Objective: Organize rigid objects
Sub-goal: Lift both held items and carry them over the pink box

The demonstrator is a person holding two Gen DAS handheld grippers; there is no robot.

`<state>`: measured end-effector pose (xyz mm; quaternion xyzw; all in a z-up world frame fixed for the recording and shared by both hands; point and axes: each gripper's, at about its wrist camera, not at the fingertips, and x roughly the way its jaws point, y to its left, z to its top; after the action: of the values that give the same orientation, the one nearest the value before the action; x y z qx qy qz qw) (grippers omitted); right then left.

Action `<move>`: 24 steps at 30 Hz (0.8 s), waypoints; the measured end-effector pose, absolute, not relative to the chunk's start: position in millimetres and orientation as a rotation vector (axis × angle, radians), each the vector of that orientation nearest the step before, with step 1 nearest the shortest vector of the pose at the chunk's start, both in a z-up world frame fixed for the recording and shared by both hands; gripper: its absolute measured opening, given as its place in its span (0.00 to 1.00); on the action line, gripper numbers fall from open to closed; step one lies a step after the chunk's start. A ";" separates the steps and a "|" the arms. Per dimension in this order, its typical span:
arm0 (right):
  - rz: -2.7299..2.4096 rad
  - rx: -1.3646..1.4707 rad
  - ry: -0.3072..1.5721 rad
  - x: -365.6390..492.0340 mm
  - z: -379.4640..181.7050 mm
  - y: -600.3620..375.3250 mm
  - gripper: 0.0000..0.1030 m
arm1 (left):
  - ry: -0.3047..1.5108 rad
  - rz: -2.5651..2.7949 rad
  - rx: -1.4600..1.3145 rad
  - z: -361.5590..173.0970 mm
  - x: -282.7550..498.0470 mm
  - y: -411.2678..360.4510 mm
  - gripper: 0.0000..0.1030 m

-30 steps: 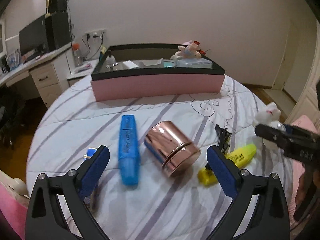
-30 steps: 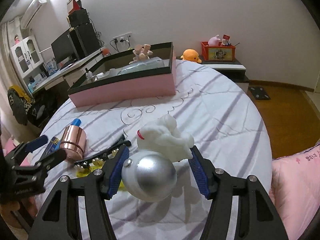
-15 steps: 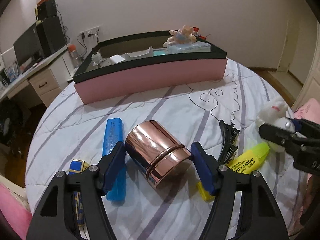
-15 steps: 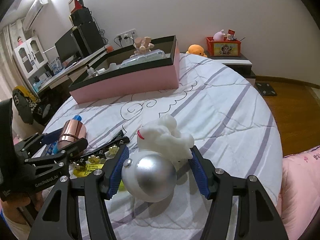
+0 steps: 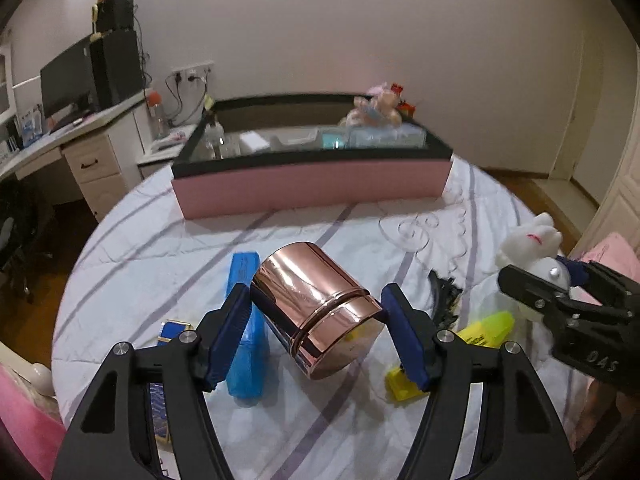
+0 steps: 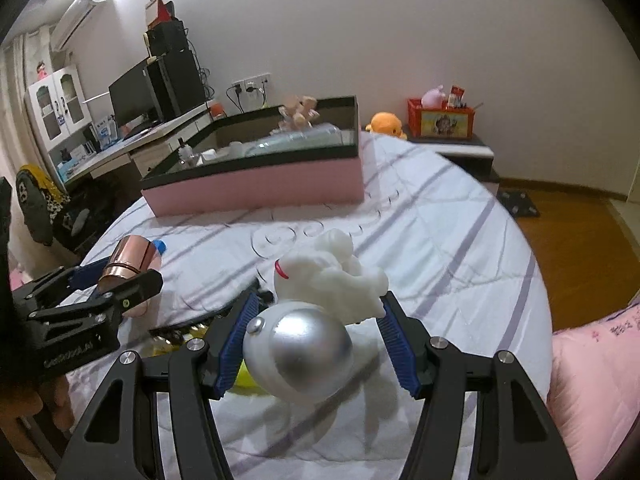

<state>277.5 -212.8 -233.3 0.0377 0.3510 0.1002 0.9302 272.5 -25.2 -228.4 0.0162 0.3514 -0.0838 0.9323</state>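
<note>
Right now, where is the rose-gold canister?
In the left wrist view the rose-gold canister sits tilted between the left gripper pads, above the striped bedspread, with the blue case on its left and the yellow highlighter on its right.

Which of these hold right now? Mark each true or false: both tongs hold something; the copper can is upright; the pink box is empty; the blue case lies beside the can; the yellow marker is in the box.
1. Both tongs hold something. True: left tongs grip the copper can, right tongs grip the white toy.
2. The can is upright. False: it is tilted between the pads.
3. The pink box is empty. False: it holds several items.
4. The blue case lies beside the can. True.
5. The yellow marker is in the box. False: it lies on the bed.
</note>
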 end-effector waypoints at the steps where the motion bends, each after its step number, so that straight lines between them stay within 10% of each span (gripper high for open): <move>1: 0.202 0.078 0.704 276.4 -230.0 -210.0 0.61 | 0.701 -0.176 0.033 -224.1 268.8 -24.8 0.66; 24: 0.211 0.009 0.398 245.2 -129.4 -149.3 0.61 | 0.371 -0.107 0.027 -118.3 218.7 7.9 0.66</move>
<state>245.2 -149.3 -129.4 0.0043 0.1972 0.1046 0.9748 218.7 7.9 -118.3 0.0133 0.1845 -0.0533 0.9813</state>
